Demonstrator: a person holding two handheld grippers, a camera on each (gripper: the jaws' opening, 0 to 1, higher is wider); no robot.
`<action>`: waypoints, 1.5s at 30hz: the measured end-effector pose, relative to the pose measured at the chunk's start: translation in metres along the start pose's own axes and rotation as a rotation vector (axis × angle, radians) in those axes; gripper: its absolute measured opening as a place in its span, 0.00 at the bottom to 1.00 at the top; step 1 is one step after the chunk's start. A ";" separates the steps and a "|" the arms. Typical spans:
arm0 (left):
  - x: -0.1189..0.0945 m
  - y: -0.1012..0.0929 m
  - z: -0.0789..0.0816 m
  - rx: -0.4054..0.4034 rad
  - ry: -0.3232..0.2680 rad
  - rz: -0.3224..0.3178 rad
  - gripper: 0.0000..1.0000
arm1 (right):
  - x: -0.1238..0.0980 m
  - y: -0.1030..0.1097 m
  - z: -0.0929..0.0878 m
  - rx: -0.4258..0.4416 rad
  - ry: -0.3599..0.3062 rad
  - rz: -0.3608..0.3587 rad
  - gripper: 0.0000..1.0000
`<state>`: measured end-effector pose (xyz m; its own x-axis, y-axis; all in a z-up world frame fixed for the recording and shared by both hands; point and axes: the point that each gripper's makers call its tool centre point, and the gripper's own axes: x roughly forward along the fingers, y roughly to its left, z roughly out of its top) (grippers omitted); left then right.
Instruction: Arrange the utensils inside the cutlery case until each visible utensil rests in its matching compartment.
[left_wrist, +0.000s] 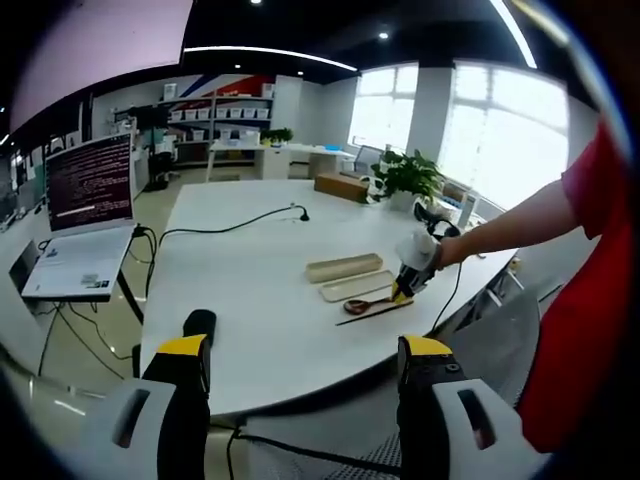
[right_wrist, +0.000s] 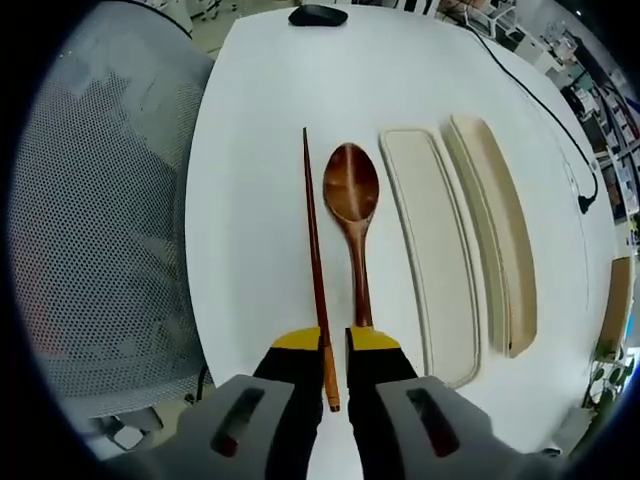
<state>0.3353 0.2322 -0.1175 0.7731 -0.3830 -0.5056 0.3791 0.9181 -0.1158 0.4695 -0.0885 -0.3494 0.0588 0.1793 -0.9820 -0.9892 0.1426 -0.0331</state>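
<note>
Bare table lies left of the chopsticks; a mesh chair crowds that edge.

One spoon, one chopstick pair, two trays.

The left gripper view looks from off the table edge, level across it, far from the utensils. The right gripper view looks steeply down, close above spoon and chopsticks; both views share these.

On the desk, near its edge, the chopsticks, spoon, case tray and lid lay parallel, side by side. A mouse sat at the far edge, beyond them.
</note>
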 end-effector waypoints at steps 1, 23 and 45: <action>0.000 0.000 0.000 -0.001 0.000 0.001 0.79 | 0.000 0.001 0.000 -0.001 0.000 0.001 0.03; -0.002 0.000 -0.006 -0.017 0.008 0.019 0.79 | 0.013 0.005 -0.002 -0.067 0.063 0.005 0.01; 0.002 0.002 -0.006 -0.015 0.008 0.006 0.78 | -0.017 -0.006 0.014 -0.204 0.036 -0.016 0.00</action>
<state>0.3341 0.2340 -0.1241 0.7712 -0.3767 -0.5132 0.3666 0.9218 -0.1258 0.4765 -0.0785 -0.3303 0.0731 0.1429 -0.9870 -0.9951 -0.0560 -0.0818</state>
